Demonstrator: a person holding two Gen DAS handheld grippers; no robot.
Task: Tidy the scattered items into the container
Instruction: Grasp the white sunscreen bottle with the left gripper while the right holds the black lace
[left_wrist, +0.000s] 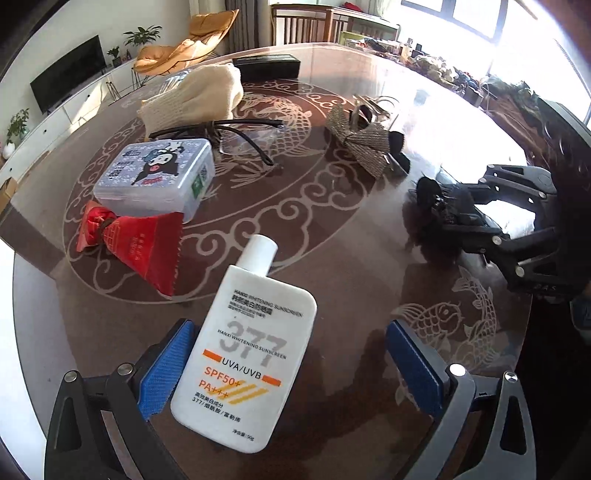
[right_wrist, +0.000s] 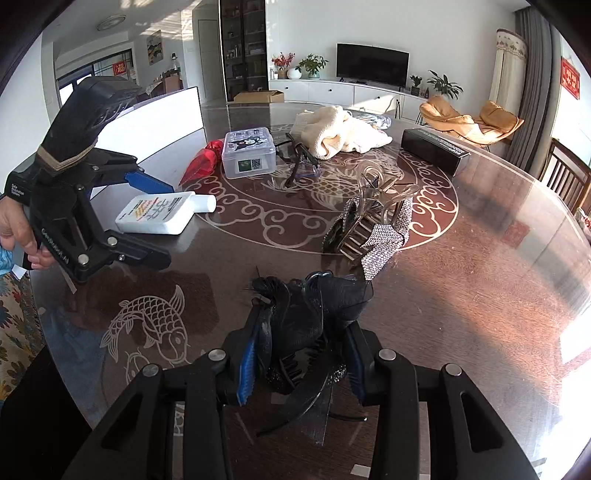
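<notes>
So the left gripper (left_wrist: 291, 369) is being held wide open over the white sunscreen bottle (left_wrist: 245, 354). The bottle is lying flat on the round glass-topped table (left_wrist: 332, 266), label up, and is being straddled: it's right against the left blue pad (left_wrist: 166, 373), while the other pad (left_wrist: 413, 365) is standing well clear, so nothing's being squeezed.

The right gripper (right_wrist: 299, 354) is being kept partly closed around a black feathered hair clip (right_wrist: 306, 325), with both blue pads pressed on its sides.

Moving outward, a glittery bow hair claw (right_wrist: 373, 221) is sitting just beyond the black clip. Past the sunscreen, a red pouch (left_wrist: 136, 247) is being leaned on by a cartoon-printed plastic box (left_wrist: 159, 177). Behind the box a pair of black-framed glasses (left_wrist: 236, 140) is lying beside a cream knitted cloth (left_wrist: 195, 99), and a long black case (left_wrist: 266, 64) is parked near the far edge.

Which thing is the container can't be told.
</notes>
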